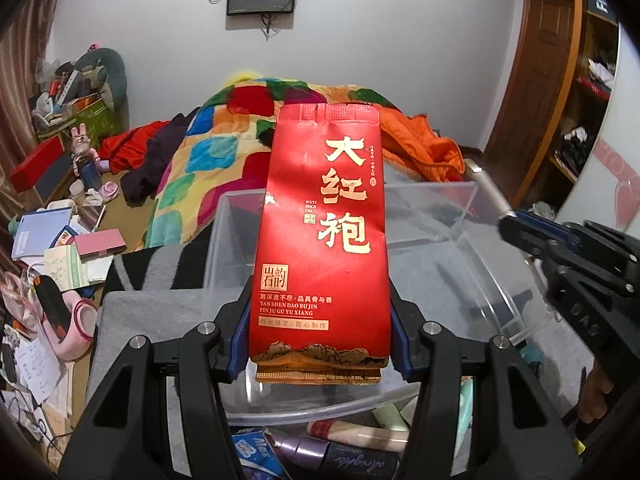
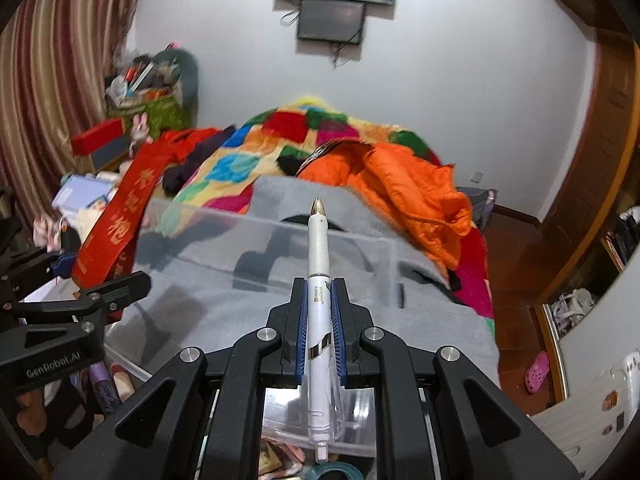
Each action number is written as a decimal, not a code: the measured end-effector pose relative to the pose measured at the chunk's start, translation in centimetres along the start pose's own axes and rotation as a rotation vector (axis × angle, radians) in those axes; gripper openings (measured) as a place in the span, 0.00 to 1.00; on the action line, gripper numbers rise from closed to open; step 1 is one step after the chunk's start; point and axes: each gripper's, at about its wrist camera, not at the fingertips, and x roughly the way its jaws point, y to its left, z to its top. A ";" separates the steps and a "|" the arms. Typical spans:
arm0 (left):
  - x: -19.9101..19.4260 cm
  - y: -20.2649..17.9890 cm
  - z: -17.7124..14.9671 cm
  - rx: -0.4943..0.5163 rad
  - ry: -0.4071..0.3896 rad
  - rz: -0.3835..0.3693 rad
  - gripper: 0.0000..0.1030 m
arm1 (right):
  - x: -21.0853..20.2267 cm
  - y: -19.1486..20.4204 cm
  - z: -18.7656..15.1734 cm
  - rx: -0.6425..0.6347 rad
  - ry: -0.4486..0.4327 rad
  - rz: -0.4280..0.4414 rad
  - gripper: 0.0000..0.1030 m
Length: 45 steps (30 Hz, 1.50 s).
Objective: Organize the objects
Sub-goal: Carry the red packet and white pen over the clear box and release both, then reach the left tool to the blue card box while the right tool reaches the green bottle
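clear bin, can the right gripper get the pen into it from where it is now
Probably yes. The right gripper is shut on the pen, whose tip points over the clear bin. The bin is open-topped and looks empty; the left gripper with its red tea packet sits off to the side.

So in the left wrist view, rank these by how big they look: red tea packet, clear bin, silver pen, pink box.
1. clear bin
2. red tea packet, enlarged by nearness to the camera
3. pink box and silver pen: too close to rank
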 end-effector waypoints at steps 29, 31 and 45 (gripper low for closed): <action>-0.9 -0.2 -0.7 0.023 0.042 -0.053 0.65 | 1.9 2.2 -0.1 -0.056 0.122 0.152 0.24; -2.1 -0.2 -0.7 0.027 0.016 -0.051 0.67 | 0.5 1.9 -0.2 -0.044 0.094 0.149 0.32; -6.2 2.0 -3.8 0.040 0.000 0.003 0.85 | -5.8 1.0 -3.9 0.040 0.000 0.088 0.76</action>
